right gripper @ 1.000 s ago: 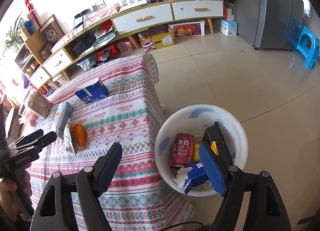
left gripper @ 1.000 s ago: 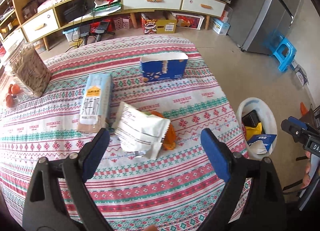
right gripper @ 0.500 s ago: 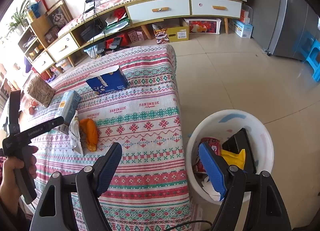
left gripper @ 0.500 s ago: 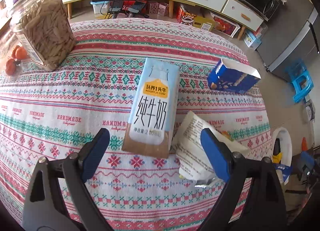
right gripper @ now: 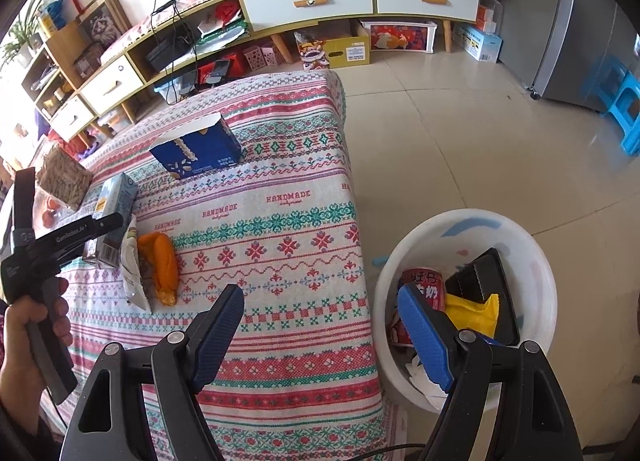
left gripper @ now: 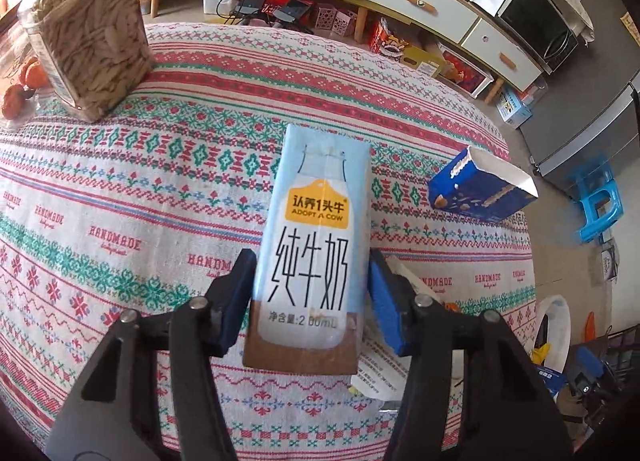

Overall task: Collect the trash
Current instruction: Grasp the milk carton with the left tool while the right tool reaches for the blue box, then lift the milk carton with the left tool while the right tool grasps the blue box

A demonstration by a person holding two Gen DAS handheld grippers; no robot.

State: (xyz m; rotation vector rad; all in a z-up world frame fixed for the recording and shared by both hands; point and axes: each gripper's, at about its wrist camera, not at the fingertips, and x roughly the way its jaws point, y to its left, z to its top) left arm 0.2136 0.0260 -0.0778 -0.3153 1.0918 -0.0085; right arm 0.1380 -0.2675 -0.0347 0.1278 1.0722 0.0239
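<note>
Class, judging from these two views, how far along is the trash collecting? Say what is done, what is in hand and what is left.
Done: the white bin on the floor already holds a red can and wrappers.

In hand: the left gripper is closing its jaws on the milk carton, which lies on the tablecloth.

Left: the blue box, the white packet and the orange wrapper remain there. The right gripper is open and empty.

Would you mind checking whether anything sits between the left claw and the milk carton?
Nothing visible does. The left claw is closing with the milk carton directly between its pads; the white wrapper lies beside the carton, under the right-hand pad, not between pad and carton.
</note>
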